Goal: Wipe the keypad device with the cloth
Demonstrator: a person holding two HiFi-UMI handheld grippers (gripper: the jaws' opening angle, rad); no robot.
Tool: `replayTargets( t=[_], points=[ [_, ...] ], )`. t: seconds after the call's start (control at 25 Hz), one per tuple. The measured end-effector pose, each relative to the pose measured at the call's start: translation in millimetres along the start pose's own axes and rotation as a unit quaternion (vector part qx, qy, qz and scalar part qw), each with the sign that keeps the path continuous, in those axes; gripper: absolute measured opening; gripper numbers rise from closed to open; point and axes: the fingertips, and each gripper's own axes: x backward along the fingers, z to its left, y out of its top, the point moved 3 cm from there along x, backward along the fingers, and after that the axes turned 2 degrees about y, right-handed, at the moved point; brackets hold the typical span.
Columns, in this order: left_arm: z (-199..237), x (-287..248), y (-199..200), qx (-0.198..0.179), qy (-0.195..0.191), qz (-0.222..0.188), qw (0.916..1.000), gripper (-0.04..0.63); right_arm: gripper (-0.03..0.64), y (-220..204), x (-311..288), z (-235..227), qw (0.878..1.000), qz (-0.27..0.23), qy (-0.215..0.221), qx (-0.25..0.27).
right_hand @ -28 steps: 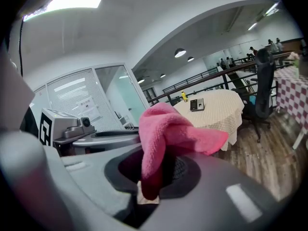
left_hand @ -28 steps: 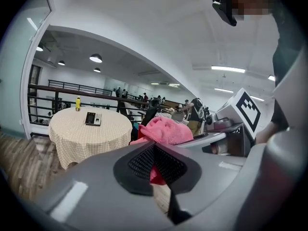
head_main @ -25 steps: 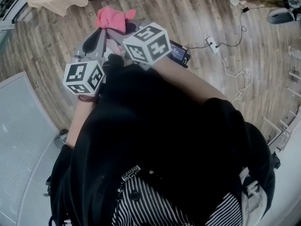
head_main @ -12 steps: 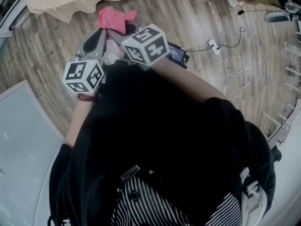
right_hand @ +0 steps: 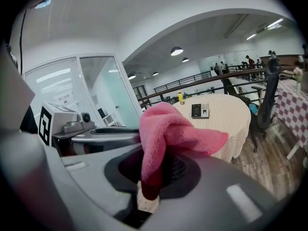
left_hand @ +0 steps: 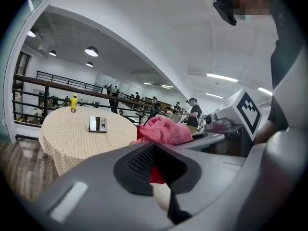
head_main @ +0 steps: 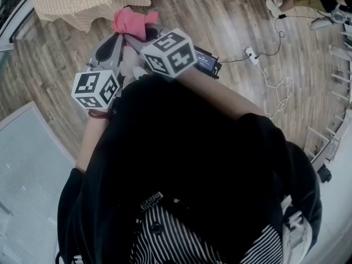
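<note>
– Starting nearest: what are the grippers doing?
– Left gripper [left_hand: 155, 162] has its jaws pressed onto a fold of the pink cloth [right_hand: 168, 129]; red shows in the slot between the pads. Right gripper [right_hand: 154, 174] pinches the same cloth, which humps up over its jaws and droops to the right.
– So both tips meet at it?
– Yes. From the head view the two converge on the cloth, the right one's marker cube [head_main: 170, 51] back by the person's black top [head_main: 187, 147], above a wooden floor [head_main: 236, 21].
– And the keypad device [right_hand: 199, 110]?
– Well apart from the cloth, lying on the round table [right_hand: 231, 124] with the cream cover. A yellow bottle [left_hand: 73, 102] stands beyond it, a railing [left_hand: 62, 86] behind, people [left_hand: 193, 113] farther back.
</note>
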Motion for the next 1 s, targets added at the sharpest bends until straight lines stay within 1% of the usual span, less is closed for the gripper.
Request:
replayTargets(
  t=[0.16,0.36,0.56,0.68,0.8,0.88,1.0],
  points=[
    [27.1,2.3,8.3,0.004,0.003,-0.004,1.0,0.003,0.061,14.6,-25.2,3.8,1.0,0.003,0.005,0.002],
    [55.3,8.8,12.0,0.018,0.012,-0.014,0.9997,0.003,0.061,25.7,-49.8,13.3,1.0,0.013,0.012,0.022],
    [64.8,8.9,10.9,0.022,0.026,-0.015,0.9993,0.003,0.061,27.7,-62.1,11.9,0.999,0.023,0.029,0.018],
    [84.0,15.2,11.9,0.032,0.043,-0.018,0.9984,0.003,0.061,33.1,-81.0,18.6,0.998,0.03,0.044,0.03],
    [107.5,16.7,18.0,0.04,0.069,-0.02,0.9966,0.003,0.061,45.5,-104.3,20.5,0.996,0.038,0.067,0.042],
    [125.7,7.8,25.9,0.049,0.082,-0.021,0.9952,0.003,0.061,59.1,-121.7,12.7,0.995,0.043,0.08,0.045],
    [149.4,-17.2,38.3,0.066,0.09,-0.021,0.9936,0.003,0.061,79.3,-143.6,-9.9,0.993,0.051,0.091,0.048]
  ],
)
